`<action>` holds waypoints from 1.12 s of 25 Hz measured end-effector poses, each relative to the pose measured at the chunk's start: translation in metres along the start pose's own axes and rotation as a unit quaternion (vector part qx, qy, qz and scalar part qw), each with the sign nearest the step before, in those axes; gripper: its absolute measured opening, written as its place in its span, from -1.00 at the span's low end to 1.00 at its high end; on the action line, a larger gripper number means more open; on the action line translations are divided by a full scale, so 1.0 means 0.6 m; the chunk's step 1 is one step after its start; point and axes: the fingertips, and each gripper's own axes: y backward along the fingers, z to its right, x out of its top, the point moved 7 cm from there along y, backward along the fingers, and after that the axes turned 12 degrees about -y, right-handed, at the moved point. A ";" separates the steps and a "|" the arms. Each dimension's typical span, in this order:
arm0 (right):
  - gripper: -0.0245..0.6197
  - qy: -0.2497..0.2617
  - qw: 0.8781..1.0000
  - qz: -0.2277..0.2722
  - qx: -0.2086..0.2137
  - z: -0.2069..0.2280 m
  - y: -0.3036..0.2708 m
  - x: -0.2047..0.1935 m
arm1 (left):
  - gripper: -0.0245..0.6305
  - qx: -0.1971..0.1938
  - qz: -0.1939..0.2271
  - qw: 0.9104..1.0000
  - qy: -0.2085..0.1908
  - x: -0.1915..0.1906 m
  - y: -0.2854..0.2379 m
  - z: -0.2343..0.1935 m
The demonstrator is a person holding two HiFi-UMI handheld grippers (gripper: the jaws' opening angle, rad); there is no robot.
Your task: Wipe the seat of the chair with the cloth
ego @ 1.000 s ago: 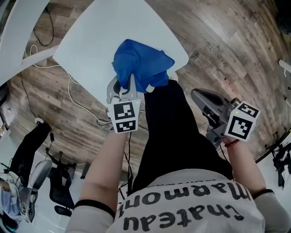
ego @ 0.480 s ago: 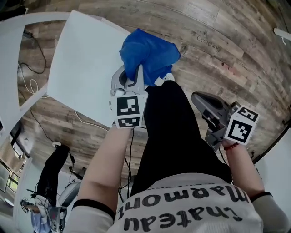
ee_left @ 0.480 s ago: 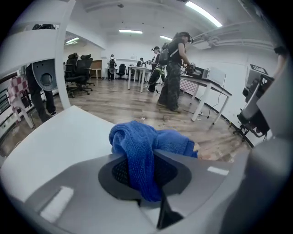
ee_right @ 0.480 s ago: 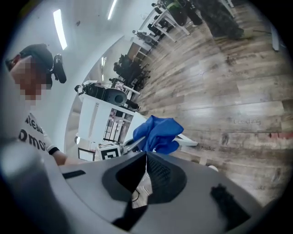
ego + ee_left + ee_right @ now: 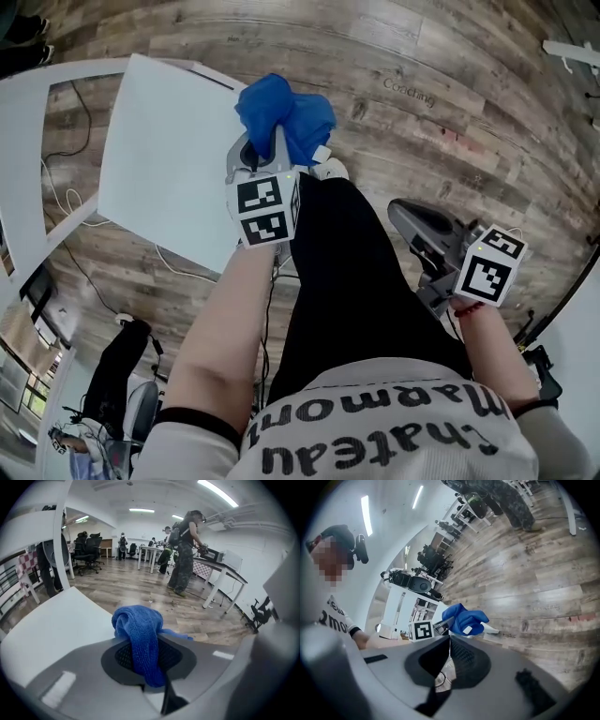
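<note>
Evidently the blue cloth (image 5: 281,117) was bunched into a wad and carried at the right-hand edge of the white chair seat (image 5: 159,159), partly over the rim and partly over the wooden floor (image 5: 422,56). This was likely so it could be pressed down for a wiping pass; contact with the seat could not be told. Left tongs (image 5: 264,150) were pinched tight on a fold of the cloth, which draped between the jaws. Right tongs (image 5: 411,217) hung well apart beside the person's leg, jaws pressed together on nothing, seemingly kept clear of the work.
</note>
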 end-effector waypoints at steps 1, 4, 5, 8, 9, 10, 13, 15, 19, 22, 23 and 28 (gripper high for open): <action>-0.88 0.003 1.000 0.002 0.000 -0.003 0.008 0.001 | -0.75 -0.002 -0.006 1.000 0.027 0.004 -0.004 0.000; -0.88 0.015 1.000 0.010 0.002 -0.013 0.034 0.008 | -0.72 -0.025 -0.029 0.996 0.086 0.026 -0.020 0.002; -0.88 0.020 1.000 0.013 0.003 -0.018 0.044 0.013 | -0.72 -0.038 -0.041 0.994 0.096 0.037 -0.025 0.005; -0.88 0.038 0.999 0.024 0.007 -0.043 0.070 0.026 | -0.72 -0.078 -0.056 0.989 0.116 0.077 -0.018 0.020; -0.88 0.046 0.999 0.028 0.008 -0.054 0.078 0.031 | -0.72 -0.086 -0.048 0.988 0.119 0.095 -0.007 0.025; -0.88 0.059 0.998 0.031 0.010 -0.067 0.083 0.039 | -0.73 -0.092 -0.035 0.988 0.120 0.115 0.005 0.029; -0.88 0.113 0.992 0.042 0.029 -0.111 0.089 0.071 | -0.73 -0.100 0.023 0.989 0.106 0.190 0.060 0.037; -0.88 0.133 0.989 0.049 0.047 -0.143 0.098 0.087 | -0.72 -0.107 0.053 0.989 0.086 0.230 0.121 0.055; -0.88 0.164 0.981 0.061 0.084 -0.221 0.115 0.122 | -0.72 -0.106 0.107 0.987 0.055 0.294 0.273 0.093; -0.88 0.213 0.967 0.067 0.122 -0.311 0.117 0.168 | -0.72 -0.085 0.186 0.976 0.072 0.352 0.387 0.076; -0.88 0.232 0.961 0.067 0.133 -0.344 0.120 0.176 | -0.72 -0.075 0.217 0.971 0.073 0.367 0.430 0.070; -0.88 0.379 0.903 0.101 0.176 -0.495 0.146 0.174 | -0.72 0.015 0.334 0.939 0.078 0.370 0.634 0.040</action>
